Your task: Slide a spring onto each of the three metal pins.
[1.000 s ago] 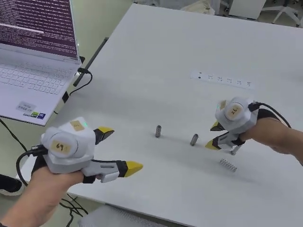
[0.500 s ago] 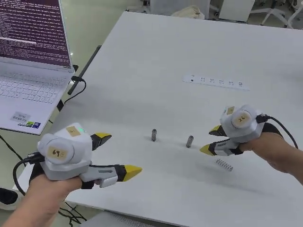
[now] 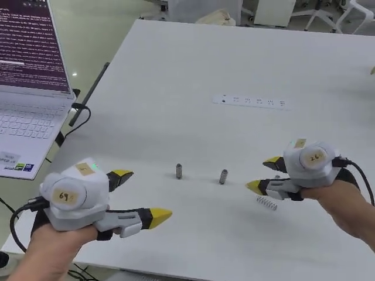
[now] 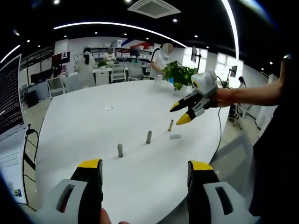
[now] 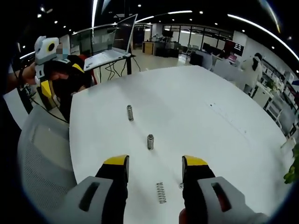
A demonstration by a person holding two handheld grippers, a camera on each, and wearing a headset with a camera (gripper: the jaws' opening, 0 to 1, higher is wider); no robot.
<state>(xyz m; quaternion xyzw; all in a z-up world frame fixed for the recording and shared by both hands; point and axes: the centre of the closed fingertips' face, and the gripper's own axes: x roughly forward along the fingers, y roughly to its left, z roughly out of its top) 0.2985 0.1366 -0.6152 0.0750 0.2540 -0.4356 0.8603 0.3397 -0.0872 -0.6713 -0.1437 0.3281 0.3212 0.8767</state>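
Progress, judged two-thirds: spring-sleeved metal pin point(image 3: 179, 171) and its neighbour point(image 3: 223, 176) look done; loose silver coil spring point(image 3: 266, 202) lies beside bare third pin point(image 4: 170, 125), just ahead of right gripper point(image 3: 263, 174), which like left gripper point(image 3: 142, 194) gapes wide and empty.

White table point(image 3: 193, 88), pale and plain, at an office workbench. The first upright spring point(image 3: 179, 171), the second upright spring point(image 3: 223, 177) and the loose spring point(image 3: 266, 202) are grey metal with fine coil bands. The left gripper point(image 3: 142, 194) and the right gripper point(image 3: 262, 173) each have a white shell, black jaws with yellow tips, and a tan sticker with dark digits. The laptop point(image 3: 23, 123) is silver-white, its screen point(image 3: 26, 52) dark purple with lines of pale text. The cable point(image 3: 76, 111) is black, the power strip point(image 3: 252, 101) white with dark dots, and the plant point(image 4: 180, 74) green.
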